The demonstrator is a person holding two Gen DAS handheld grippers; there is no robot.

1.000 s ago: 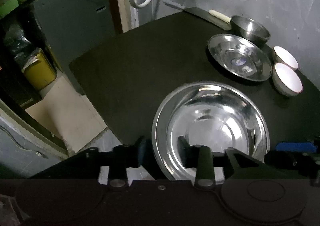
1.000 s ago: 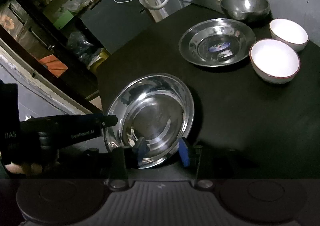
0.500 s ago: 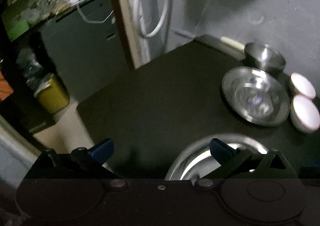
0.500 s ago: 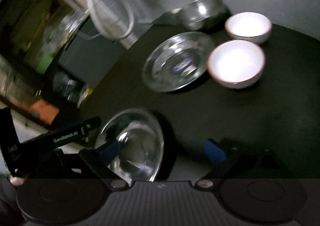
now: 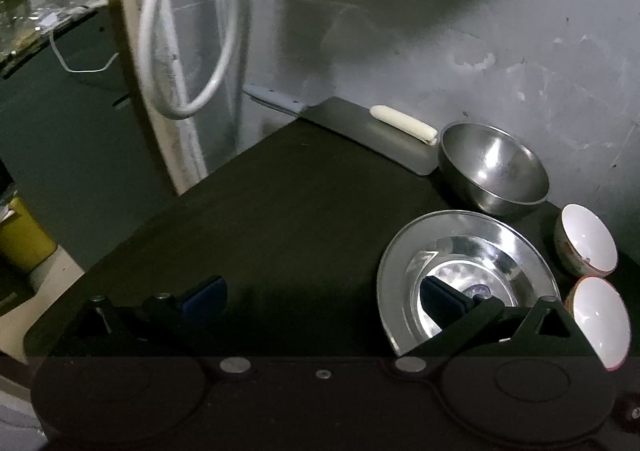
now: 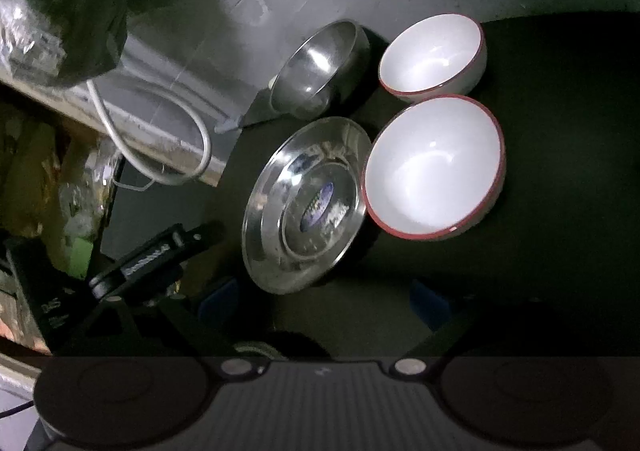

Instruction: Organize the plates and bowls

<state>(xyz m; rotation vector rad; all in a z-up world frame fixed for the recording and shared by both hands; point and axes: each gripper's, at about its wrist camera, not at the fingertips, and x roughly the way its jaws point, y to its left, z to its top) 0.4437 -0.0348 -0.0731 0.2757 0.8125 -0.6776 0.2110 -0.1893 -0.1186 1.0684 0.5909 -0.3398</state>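
A: Left wrist view first, quick. My left gripper (image 5: 322, 293) has just been opening and now stands wide, nothing between the jaws. One fingertip (image 5: 442, 297) hangs over the steel plate (image 5: 460, 251); I can't tell if it touches.

B: Right one?

A: Right gripper (image 6: 324, 299) has also just been opening and is wide, empty, over bare black tabletop (image 6: 560, 171) just short of that plate's near rim. Left gripper's body shows at the left edge of the right wrist view.

B: Where's the crockery?

A: Plate flat on the tabletop, label in its centre. Just beside it, two white bowls with red rims: near bowl (image 6: 434, 167) almost touching the plate's rim, far bowl (image 6: 432, 55) behind it. Steel bowl (image 6: 320, 69) at the back by the wall, near a cleaver (image 5: 368, 135) with a pale handle. White cable (image 5: 192, 39) loops on the wall, off the tabletop.

B: Handling?

A: My guess: steel plate is light, stiff, slick, low rim, so pinch across the rim edge, one pad under, one on top. White bowls look ceramic, heavier and chippable; grip the wall at the rim, one pad inside, one outside, and set down softly if nesting. Steel bowl is round and slippery, rim grip only.
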